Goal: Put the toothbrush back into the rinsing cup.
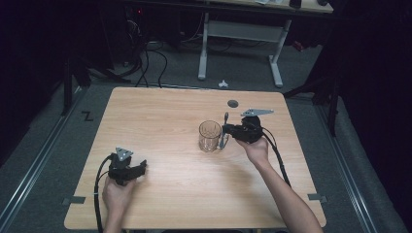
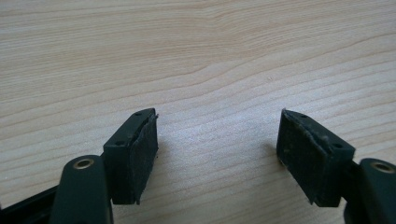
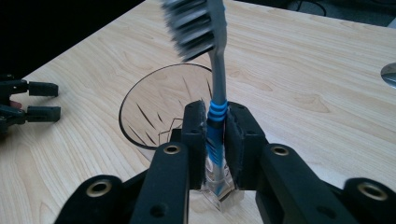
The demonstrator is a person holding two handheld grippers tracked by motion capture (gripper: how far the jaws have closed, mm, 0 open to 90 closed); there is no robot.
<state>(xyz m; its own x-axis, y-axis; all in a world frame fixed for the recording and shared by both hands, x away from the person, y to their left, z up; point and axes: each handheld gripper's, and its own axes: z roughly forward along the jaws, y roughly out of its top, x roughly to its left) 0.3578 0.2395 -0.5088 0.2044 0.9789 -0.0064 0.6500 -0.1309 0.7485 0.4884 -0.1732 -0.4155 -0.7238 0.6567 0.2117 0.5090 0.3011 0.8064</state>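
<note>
Clamped between the jaws of the right tool (image 3: 215, 140), low in the right gripper view, a toothbrush (image 3: 214, 70) is held upright by its blue-ribbed handle, bristles at the top, just beside a clear glass (image 1: 210, 136) at centre frame on the bench (image 1: 160, 111). Light and stiff, the brush is judged best gripped at that ribbing, while the glass is taken as fragile and slippery. At lower left, the left tool (image 2: 217, 154) is spread wide over bare wood, nothing held.
</note>
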